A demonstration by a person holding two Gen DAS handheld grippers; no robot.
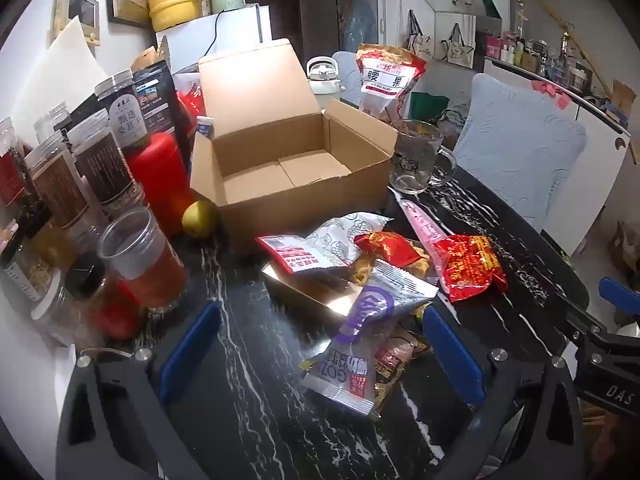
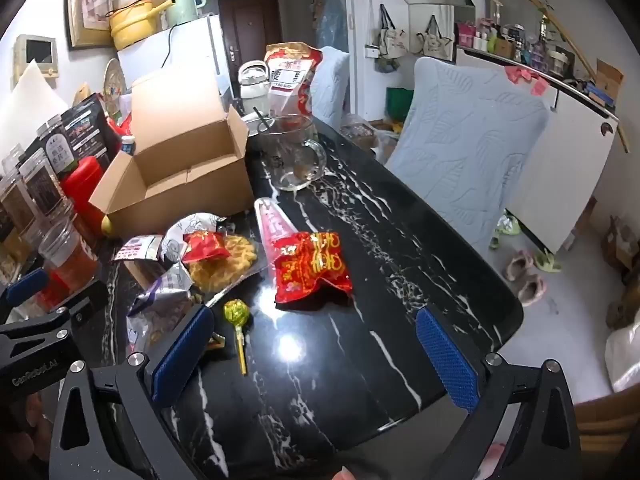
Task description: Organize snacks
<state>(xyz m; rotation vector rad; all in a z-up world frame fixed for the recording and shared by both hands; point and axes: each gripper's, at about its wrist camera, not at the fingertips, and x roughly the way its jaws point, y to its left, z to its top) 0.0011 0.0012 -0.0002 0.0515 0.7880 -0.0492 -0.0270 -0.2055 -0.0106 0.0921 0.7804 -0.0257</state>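
- Snacks in crinkled foil and plastic wrappers lie heaped on the black white-veined marble tabletop (image 2: 400, 232), none of them yet inside the open brown cardboard box (image 1: 288, 152), which looks empty.
- Our left gripper (image 1: 320, 344) has its blue-padded fingers (image 1: 452, 352) spread wide and holds nothing; the silver-and-purple foil packet (image 1: 368, 328) lies between them, touching neither pad as far as we can tell.
- That packet's long axis runs roughly forward and away from us, along the fingers, so we judge that a straight squeeze would take it across its narrow width.
- Our right gripper (image 2: 316, 352) is also wide open and empty, over bare marble near the tabletop's near edge.
- Just beside its left finger lies a yellow-green wrapped lollipop (image 2: 237, 312), stick pointing back towards us.
- Ahead of the right fingers, apart from them, sits the red-and-gold foil snack bag (image 2: 312, 268), with a pink cone-shaped packet (image 2: 272, 220) reaching from under it towards the box.
- Further left, a small red wrapper (image 1: 386, 246), a white patterned pouch (image 1: 344, 232) and a gold flat carton (image 1: 316, 292) pile up against the box's near side.
- We judge the left hand nearer a grasp; the box lies straight beyond its packet.
- Lidded clear plastic jars (image 1: 100, 160) line the tabletop's left edge, and a clear glass mug (image 1: 416, 156) stands right of the box.
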